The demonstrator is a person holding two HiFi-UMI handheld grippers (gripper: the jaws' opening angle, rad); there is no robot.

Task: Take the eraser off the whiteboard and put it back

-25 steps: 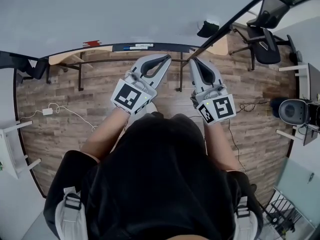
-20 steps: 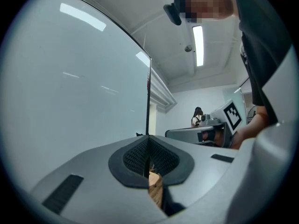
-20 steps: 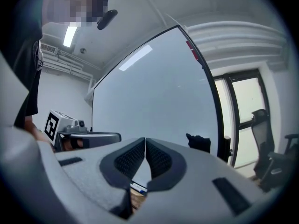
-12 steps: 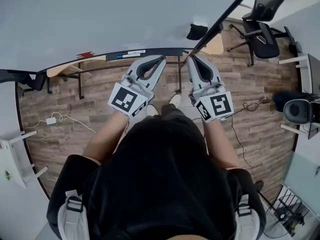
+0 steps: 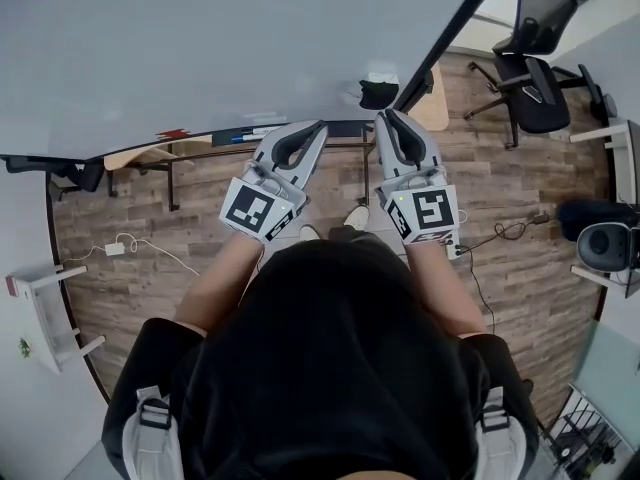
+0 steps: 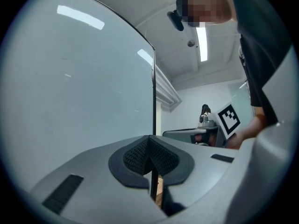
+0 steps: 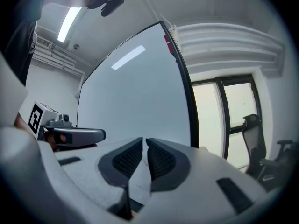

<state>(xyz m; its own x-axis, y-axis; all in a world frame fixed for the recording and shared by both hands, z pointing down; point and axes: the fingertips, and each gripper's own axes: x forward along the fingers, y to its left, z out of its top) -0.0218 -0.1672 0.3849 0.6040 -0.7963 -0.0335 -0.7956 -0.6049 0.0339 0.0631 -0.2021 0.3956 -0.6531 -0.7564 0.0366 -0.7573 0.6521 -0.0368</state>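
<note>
The whiteboard fills the top of the head view. A black eraser with a white top sticks on it near its right edge, above the marker tray. My left gripper points at the board's lower edge, left of the eraser, with its jaws shut and empty. My right gripper has its tips just below the eraser, apart from it. Its jaws are opening, with a thin slit between the pads and nothing in it. The eraser is hidden in both gripper views.
Black office chairs stand at the right behind the board. A wooden table sits under the board's left part. A white table and a floor cable lie at the left, a round grey device at the right.
The person has walked toward the whiteboard, which now fills more of the head view. Both grippers have come up close to its lower edge, the right one under the eraser.
</note>
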